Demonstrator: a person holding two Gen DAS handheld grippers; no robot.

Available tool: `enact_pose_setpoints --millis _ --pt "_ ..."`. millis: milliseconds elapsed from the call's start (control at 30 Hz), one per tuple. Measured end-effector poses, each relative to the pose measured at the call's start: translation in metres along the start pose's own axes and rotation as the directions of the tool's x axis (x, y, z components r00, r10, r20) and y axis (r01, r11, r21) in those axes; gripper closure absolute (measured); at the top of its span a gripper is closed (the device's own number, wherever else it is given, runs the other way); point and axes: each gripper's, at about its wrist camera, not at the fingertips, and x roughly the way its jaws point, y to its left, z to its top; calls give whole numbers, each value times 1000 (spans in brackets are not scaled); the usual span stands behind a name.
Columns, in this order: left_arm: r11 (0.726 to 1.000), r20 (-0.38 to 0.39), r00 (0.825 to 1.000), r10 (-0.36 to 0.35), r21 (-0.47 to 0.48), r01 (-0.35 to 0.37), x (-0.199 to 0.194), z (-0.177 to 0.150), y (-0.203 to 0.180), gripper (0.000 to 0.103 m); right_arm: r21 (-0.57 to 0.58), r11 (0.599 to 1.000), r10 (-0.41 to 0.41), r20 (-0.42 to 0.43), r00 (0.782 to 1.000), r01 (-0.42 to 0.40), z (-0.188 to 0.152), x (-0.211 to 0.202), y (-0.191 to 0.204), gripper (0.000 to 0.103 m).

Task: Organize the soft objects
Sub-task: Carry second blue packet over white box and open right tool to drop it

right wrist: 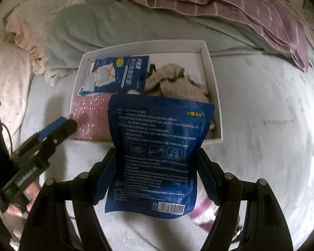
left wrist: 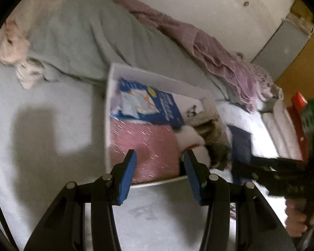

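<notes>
A white box (right wrist: 207, 48) lies on the pale bed sheet. It holds a blue packet (right wrist: 117, 71), a pink sparkly cloth (right wrist: 90, 117) and grey-beige knitted cloth (right wrist: 175, 81). My right gripper (right wrist: 157, 161) is shut on a second blue packet (right wrist: 159, 146) with printed text, held upright over the box's near edge. My left gripper (left wrist: 159, 163) is open and empty, its fingertips at the box's near rim (left wrist: 157, 183) over the pink cloth (left wrist: 144, 144). It also shows in the right wrist view (right wrist: 58, 125), beside the box's left corner.
A grey-green blanket (right wrist: 115, 25) and a mauve striped cloth (right wrist: 230, 6) lie bunched behind the box. A pink frilled pillow (right wrist: 25, 31) is at the left. Folded white and dark cloth (left wrist: 259, 129) lie right of the box. The wall (left wrist: 198, 4) is behind the bed.
</notes>
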Motion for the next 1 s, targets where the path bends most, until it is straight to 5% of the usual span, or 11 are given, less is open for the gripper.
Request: enact_pose_setpoints --millis 167,533,767,1000 --pt "985 18 986 168 39 -168 7 -1 -3 56 -46 999 1 -8 1000 -1 33 14 17 27" --pt "984 52 985 162 -84 -157 0 0 26 56 -66 990 129 87 988 -123 98 66 57 23" --pt "984 44 988 151 -100 -147 2 -1 30 56 72 974 217 -5 976 -216 118 99 43 18" --pt "981 36 984 176 -84 -172 4 0 27 56 68 909 412 -5 911 -410 108 84 40 5"
